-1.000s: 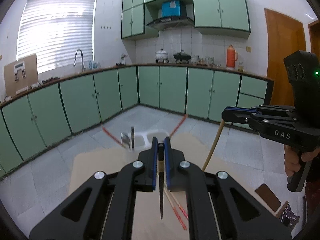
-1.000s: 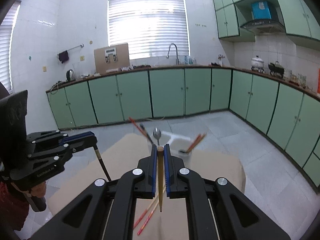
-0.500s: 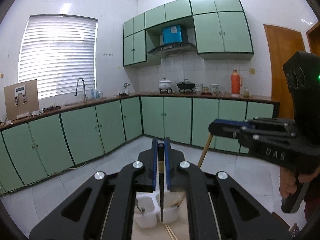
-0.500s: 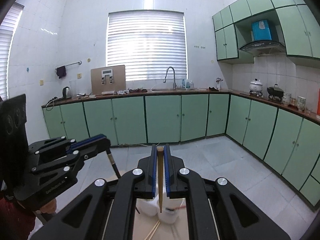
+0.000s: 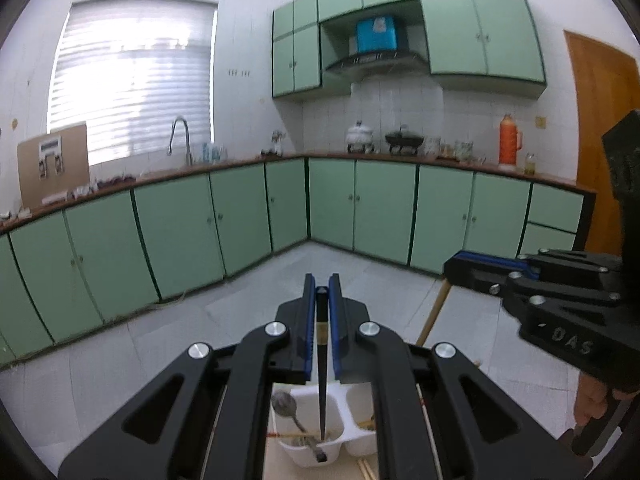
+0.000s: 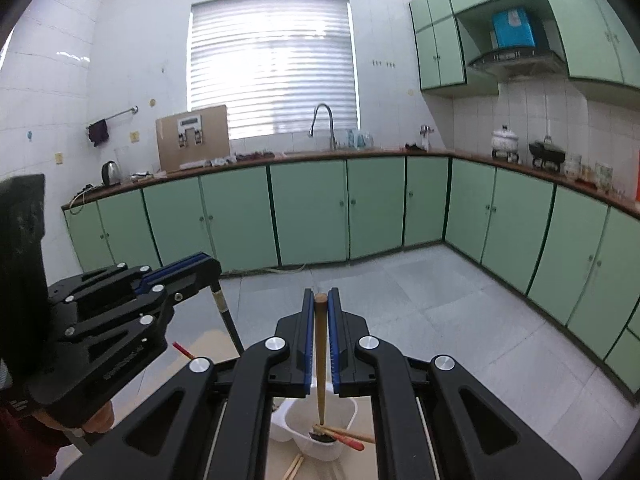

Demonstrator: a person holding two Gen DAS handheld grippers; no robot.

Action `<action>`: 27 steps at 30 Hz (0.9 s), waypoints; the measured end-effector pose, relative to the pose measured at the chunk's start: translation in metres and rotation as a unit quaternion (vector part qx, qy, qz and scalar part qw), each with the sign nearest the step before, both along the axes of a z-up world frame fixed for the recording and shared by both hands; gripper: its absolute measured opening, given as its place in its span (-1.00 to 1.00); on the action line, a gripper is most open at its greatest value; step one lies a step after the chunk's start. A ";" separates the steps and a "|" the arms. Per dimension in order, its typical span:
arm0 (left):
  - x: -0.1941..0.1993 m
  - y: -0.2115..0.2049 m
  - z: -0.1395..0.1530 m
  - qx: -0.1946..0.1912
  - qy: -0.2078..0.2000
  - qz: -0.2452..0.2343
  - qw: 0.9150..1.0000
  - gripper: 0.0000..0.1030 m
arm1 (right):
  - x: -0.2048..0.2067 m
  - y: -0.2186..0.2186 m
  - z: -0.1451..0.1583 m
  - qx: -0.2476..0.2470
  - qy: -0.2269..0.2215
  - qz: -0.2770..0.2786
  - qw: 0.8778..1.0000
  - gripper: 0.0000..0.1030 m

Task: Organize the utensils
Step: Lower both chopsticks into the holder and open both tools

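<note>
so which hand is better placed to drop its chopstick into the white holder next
Left, by a little. The dark chopstick in the left tongs points into a compartment of the white holder. The right tongs hold their brown chopstick just above the rim.

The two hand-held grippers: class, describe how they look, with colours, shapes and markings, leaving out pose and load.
Both the left gripper and the right gripper are matt black, with angular linkage arms, silver round screw heads and blue pads lining the fingers. Pale "DAS" lettering marks the right one's side. A dark red sleeve shows behind the left.
</note>
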State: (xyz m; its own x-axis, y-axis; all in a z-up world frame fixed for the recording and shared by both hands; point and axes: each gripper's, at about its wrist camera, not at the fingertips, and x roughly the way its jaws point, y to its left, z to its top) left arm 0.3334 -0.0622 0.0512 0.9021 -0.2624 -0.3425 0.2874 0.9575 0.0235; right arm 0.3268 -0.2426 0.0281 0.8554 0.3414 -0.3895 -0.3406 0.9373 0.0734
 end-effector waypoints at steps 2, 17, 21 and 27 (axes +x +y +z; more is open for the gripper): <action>0.007 0.004 -0.012 0.002 0.018 0.004 1.000 -0.87 | 0.003 -0.001 -0.010 0.000 0.013 0.004 1.000 -0.87; -0.024 0.036 -0.027 -0.003 0.009 0.014 1.000 -0.07 | -0.023 -0.028 -0.027 0.034 0.026 -0.019 0.999 -0.51; -0.053 0.042 -0.022 -0.014 -0.011 0.020 1.000 0.16 | -0.047 -0.034 -0.024 0.040 0.013 -0.025 0.999 -0.32; -0.109 0.044 -0.030 -0.021 -0.038 0.027 0.999 0.66 | -0.096 -0.040 -0.037 0.052 -0.007 -0.033 0.998 0.14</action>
State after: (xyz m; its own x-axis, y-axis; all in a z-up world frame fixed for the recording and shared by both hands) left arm 0.2244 -0.0183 0.0215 0.9386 -0.2243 -0.2621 0.2333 0.9724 0.0035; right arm 0.2305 -0.2823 -0.0089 0.8826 0.3218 -0.3427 -0.2799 0.9454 0.1668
